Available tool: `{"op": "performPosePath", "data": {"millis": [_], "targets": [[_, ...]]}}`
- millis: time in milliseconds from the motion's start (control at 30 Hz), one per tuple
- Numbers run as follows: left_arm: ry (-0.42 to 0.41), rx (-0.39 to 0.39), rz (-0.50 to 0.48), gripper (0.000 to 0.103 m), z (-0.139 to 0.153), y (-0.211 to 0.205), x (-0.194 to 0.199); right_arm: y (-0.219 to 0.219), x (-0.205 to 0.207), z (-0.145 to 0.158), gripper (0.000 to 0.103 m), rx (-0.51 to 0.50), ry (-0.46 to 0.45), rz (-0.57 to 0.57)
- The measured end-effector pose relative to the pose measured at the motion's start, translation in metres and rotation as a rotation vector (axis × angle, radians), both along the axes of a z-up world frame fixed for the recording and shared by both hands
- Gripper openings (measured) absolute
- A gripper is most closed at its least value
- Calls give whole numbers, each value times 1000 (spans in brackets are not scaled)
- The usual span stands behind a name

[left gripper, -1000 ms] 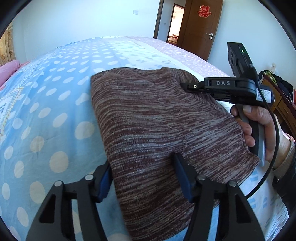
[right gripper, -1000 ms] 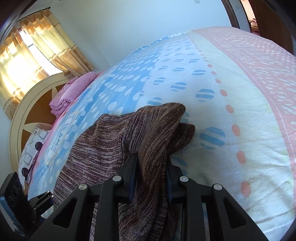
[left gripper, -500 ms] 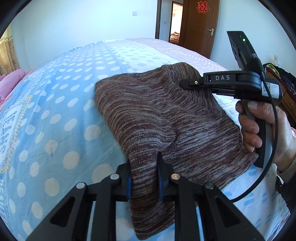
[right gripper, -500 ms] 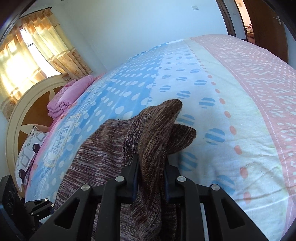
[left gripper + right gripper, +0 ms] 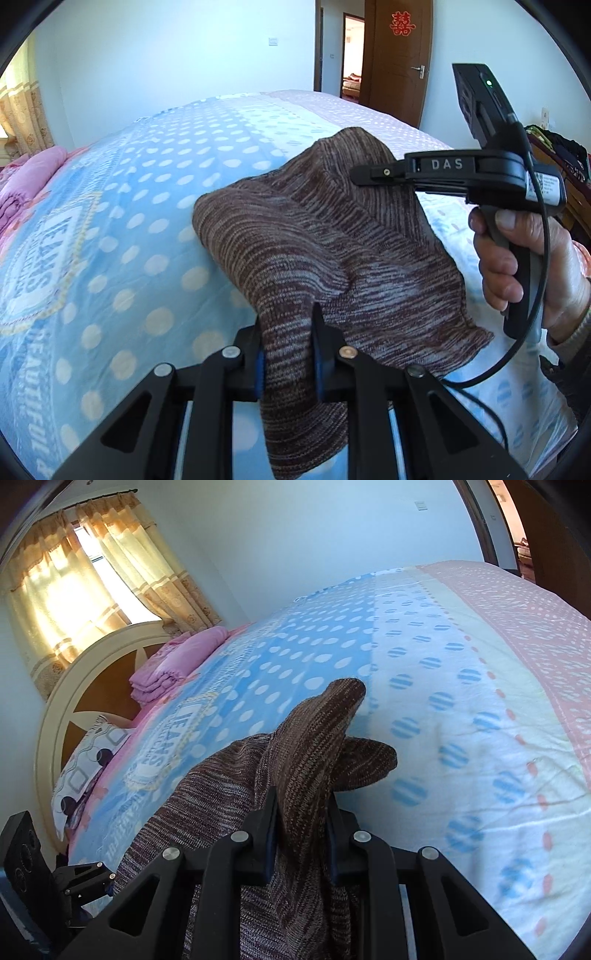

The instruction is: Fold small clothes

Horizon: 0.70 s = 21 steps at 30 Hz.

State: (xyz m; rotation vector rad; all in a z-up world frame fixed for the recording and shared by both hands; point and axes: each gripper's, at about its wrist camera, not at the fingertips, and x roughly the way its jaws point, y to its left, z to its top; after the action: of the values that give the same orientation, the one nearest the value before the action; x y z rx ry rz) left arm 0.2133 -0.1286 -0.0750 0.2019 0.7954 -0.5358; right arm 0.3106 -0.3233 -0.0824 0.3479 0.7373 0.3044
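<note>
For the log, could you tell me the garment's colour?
Brown knit streaked with grey, clearest in the left wrist view.

A knitted garment (image 5: 332,266) lies on a bed (image 5: 110,240), lifted at two edges. The left gripper (image 5: 288,354) grips its six o'clock edge; the right gripper (image 5: 373,171) its two o'clock edge. Folded bedding (image 5: 177,661) sits at ten o'clock, a door (image 5: 399,55) at one o'clock.

The knit garment (image 5: 332,258) hides the right hand-held gripper (image 5: 373,173) fingertips; its lower hem runs off-frame.
</note>
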Motion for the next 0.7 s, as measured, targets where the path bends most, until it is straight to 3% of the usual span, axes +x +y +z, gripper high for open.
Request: {"op": "performPosePath", "data": {"millis": [700], "targets": [[-35,-34,134,20,8,101,-40,117,-27,16,21,46,-39,150]]}}
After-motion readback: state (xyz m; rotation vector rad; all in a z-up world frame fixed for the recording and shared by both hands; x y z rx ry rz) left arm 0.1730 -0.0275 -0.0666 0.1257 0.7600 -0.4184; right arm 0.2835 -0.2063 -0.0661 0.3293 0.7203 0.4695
